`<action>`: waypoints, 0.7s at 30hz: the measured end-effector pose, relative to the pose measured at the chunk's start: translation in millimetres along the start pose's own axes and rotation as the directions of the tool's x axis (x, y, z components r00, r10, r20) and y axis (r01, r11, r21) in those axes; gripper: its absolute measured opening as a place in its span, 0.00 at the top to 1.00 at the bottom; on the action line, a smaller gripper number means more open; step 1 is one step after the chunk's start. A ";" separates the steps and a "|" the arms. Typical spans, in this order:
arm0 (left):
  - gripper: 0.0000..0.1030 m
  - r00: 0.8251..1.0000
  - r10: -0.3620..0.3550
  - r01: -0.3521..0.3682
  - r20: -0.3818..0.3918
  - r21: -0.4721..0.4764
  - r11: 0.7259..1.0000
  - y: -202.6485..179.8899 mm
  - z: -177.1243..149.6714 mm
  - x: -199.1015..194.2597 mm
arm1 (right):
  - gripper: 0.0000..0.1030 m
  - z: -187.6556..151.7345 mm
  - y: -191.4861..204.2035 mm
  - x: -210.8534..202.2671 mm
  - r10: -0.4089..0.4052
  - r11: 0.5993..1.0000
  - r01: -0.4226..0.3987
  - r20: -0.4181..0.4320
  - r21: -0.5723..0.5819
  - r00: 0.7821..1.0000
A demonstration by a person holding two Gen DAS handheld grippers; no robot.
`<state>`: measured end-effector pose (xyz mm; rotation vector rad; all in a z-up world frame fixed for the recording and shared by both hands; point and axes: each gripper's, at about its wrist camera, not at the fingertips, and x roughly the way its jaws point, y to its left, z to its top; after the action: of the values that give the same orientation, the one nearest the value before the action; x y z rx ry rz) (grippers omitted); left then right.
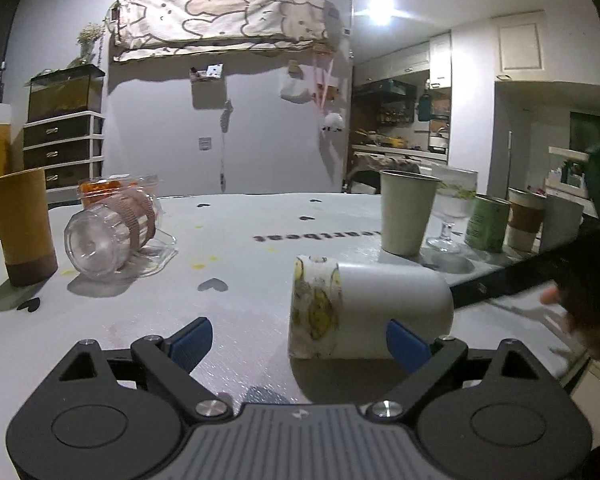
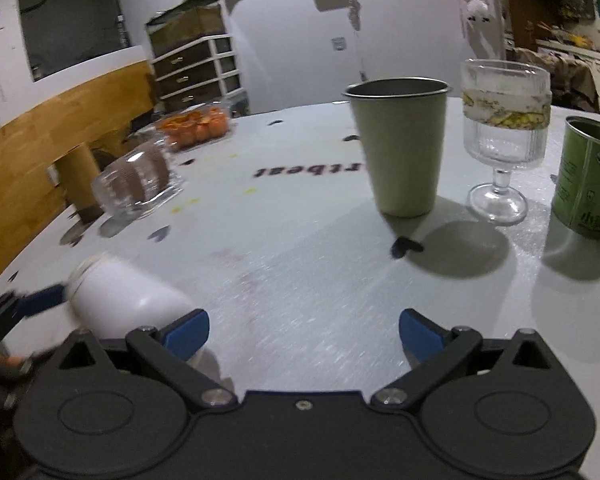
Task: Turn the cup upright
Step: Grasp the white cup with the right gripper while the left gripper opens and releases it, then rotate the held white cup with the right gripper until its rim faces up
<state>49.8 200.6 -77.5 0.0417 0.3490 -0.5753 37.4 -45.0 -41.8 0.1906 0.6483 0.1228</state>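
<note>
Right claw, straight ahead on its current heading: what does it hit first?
Probably nothing close: the right claw is open over bare table. The white cup lies off to its left, outside the line. Farther on, the metal tumbler stands slightly right of centre; depth is unclear.

Table cover (image 1: 260, 280) is showing upside-down black print ahead of the open jaws: "eartbeat" in the left wrist view (image 1: 296, 236), its start hidden behind the beige cup (image 1: 407, 212); only "rtbeat" in the right wrist view (image 2: 308, 169). Green can (image 2: 588, 178), far right of the jaws, is carrying label print, too small and blurred to read.
</note>
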 end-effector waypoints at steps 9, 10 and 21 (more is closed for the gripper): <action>0.09 0.998 0.065 -0.065 -0.024 -0.024 0.998 15.7 0.7 1.7 | 0.01 19.4 -4.1 -0.9 -0.066 0.998 0.068 0.072 -0.015 0.995; 0.09 0.997 0.073 -0.074 -0.032 -0.032 0.997 19.5 1.0 3.8 | 0.01 28.3 -9.4 4.5 -0.066 0.998 0.065 0.085 0.012 0.994; 0.09 0.990 0.113 -0.121 -0.084 -0.091 0.988 41.7 3.6 16.9 | 0.01 38.3 -0.3 39.5 0.053 0.998 -0.054 -0.015 -0.041 0.998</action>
<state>86.7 226.3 -82.2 -0.0076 0.4477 -0.4407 92.1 -43.8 -35.2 0.1671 0.6544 0.1894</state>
